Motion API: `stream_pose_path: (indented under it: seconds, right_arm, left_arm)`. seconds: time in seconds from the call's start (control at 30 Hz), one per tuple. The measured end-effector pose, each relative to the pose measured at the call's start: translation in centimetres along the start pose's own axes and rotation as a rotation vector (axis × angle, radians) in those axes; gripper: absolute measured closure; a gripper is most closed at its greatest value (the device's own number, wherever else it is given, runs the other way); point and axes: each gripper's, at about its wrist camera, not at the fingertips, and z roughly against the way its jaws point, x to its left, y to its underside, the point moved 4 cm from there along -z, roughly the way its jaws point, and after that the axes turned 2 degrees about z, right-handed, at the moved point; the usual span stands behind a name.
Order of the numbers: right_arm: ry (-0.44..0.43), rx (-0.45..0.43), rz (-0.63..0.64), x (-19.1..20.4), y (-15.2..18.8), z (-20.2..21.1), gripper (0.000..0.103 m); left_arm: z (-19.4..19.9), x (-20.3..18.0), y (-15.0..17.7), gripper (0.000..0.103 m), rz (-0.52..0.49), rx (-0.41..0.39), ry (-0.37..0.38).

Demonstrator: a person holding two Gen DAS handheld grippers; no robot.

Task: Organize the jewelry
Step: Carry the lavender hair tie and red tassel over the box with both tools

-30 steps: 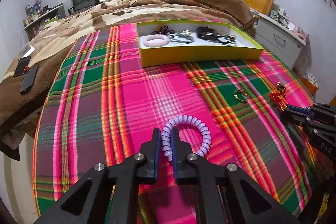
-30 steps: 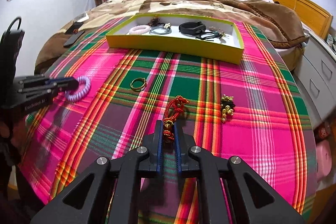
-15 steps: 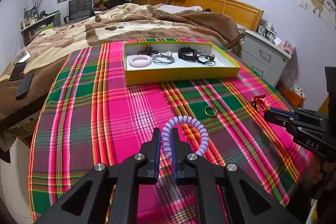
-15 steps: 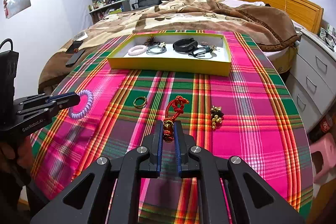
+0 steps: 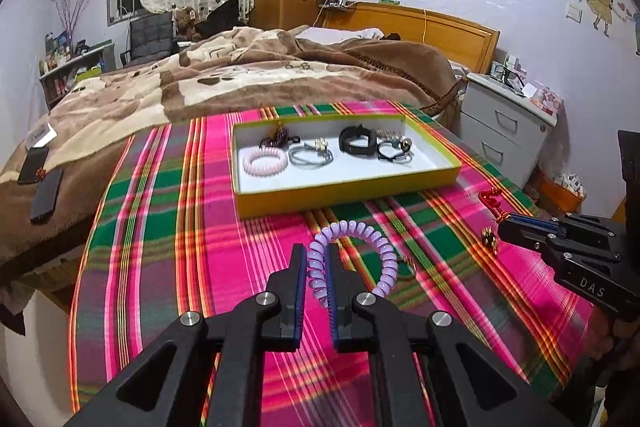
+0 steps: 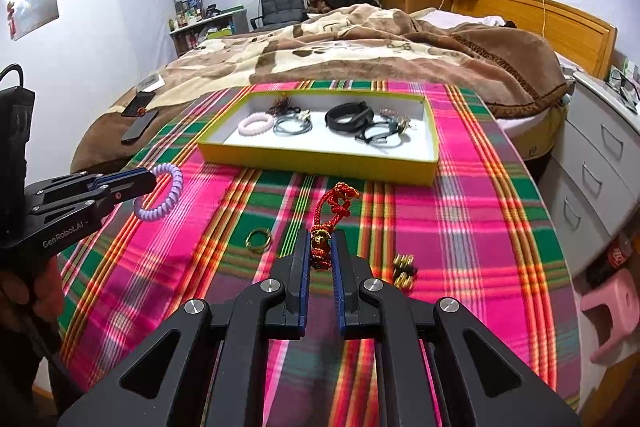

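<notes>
My left gripper [image 5: 317, 259] is shut on a lilac coil bracelet [image 5: 380, 251], which hangs above the plaid cloth; it also shows at the left of the right wrist view as the lilac coil bracelet [image 6: 160, 193]. My right gripper [image 6: 320, 251] is shut on a red knotted cord charm [image 6: 334, 205], lifted off the cloth. A yellow-walled tray [image 6: 320, 161] beyond both holds a pink coil bracelet [image 6: 256, 125], grey hair ties, a black band and dark cords. A gold ring [image 6: 258, 239] and a cluster of gold beads [image 6: 404, 269] lie on the cloth.
The table wears a pink-green plaid cloth [image 6: 460, 211]. A bed with a brown blanket [image 6: 340, 43] stands behind it, with two phones [image 5: 44, 187] on its edge. White drawers [image 6: 600, 155] and a pink stool [image 6: 612, 315] are to the right.
Both grippers have risen with their pieces: the lilac bracelet and the red cord charm have come up off the cloth, and the tray looks farther below and ahead.
</notes>
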Motion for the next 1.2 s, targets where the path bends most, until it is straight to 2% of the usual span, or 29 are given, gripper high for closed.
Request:
stream_pose_path:
  seconds: [0.6, 0.97, 1.2]
  right_arm:
    - [0.046, -0.004, -0.028, -4.1, -5.1, -4.0, 0.093]
    - [0.062, 0.044, -0.05, -6.6, -7.6, -8.6, 0.093]
    - [0.087, 0.111, -0.063, -8.1, -7.4, -11.8, 0.093]
  left_arm:
    - [-4.0, 2.3, -5.3, 0.094, -0.011, -0.037, -0.054]
    - [-8.9, 3.8, -7.7, 0.094, -0.007, -0.001, -0.077]
    - [-12.2, 5.0, -7.7, 0.094, 0.016, 0.049, -0.088]
